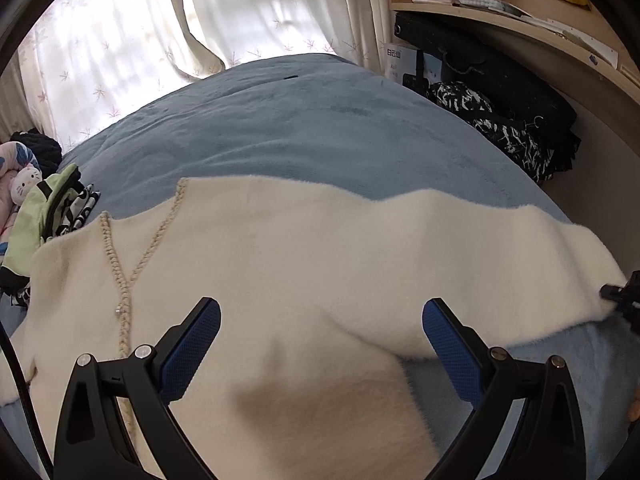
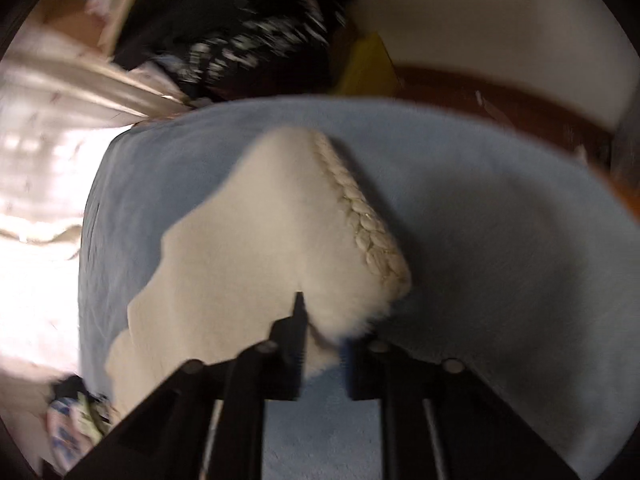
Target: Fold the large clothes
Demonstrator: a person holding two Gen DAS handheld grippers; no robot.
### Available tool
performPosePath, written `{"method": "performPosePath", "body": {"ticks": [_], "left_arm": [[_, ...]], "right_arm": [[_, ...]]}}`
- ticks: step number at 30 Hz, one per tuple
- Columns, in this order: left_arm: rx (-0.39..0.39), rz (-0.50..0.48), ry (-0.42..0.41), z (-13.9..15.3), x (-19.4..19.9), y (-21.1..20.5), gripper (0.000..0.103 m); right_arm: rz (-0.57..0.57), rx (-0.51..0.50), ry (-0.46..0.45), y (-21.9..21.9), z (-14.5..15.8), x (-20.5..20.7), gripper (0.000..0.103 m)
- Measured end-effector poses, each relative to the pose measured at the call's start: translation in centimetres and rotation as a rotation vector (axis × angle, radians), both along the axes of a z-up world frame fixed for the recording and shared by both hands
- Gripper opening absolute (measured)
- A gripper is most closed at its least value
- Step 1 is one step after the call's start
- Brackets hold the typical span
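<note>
A large cream fuzzy cardigan (image 1: 280,264) with braided trim (image 1: 120,280) lies spread on the blue bed (image 1: 300,128). My left gripper (image 1: 320,328) is open, its blue pads (image 1: 192,352) hovering just above the garment's near part. My right gripper (image 2: 324,344) is shut on the cardigan's fluffy edge (image 2: 344,312) near the braided hem (image 2: 368,232) and holds it lifted over the bed (image 2: 500,240); this view is blurred. The right gripper's tip also shows in the left wrist view (image 1: 620,296) at the garment's right end.
A pile of clothes and a plush toy (image 1: 28,200) sits at the bed's left. Black-and-white clothing (image 1: 500,128) and a dark bag lie at the right by a wooden desk (image 1: 560,40). Curtains (image 1: 200,20) hang behind the bed.
</note>
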State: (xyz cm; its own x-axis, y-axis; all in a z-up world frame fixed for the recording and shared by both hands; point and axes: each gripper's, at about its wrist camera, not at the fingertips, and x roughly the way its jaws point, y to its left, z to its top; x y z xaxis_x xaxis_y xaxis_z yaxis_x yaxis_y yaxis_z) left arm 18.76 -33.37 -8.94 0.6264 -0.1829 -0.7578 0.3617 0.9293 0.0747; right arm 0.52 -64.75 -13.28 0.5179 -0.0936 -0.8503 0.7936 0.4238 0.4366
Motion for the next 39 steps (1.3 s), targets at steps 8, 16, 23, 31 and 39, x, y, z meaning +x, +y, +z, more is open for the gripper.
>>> {"method": "performPosePath", "body": {"ticks": [8,16,23,31,39], "left_arm": [[-0.052,0.1,0.021,1.9,-0.1,9.0,0.1],[-0.143,0.218,0.089,0.8,0.0,19.7,0.1],[-0.267,0.181,0.252,-2.9,0.8,23.4,0.1],[-0.499,0.041,0.505,-7.4,2.4,21.0,0.082],[-0.454,0.006,0.517,-9.9,2.6,16.5,0.081]], "right_arm": [[0.412,-0.277,-0.234,12.8,11.7,5.5,0.009],[0.862,-0.283,-0.197,28.6,8.9,10.9,0.016],[0.893,-0.105,-0.07,31.6,1.2,9.5,0.025],[0.758,0.002,-0.09,29.9,-0.9,5.3,0.033],[0.748,0.007,-0.121,30.3,-1.0,4.1,0.034]]}}
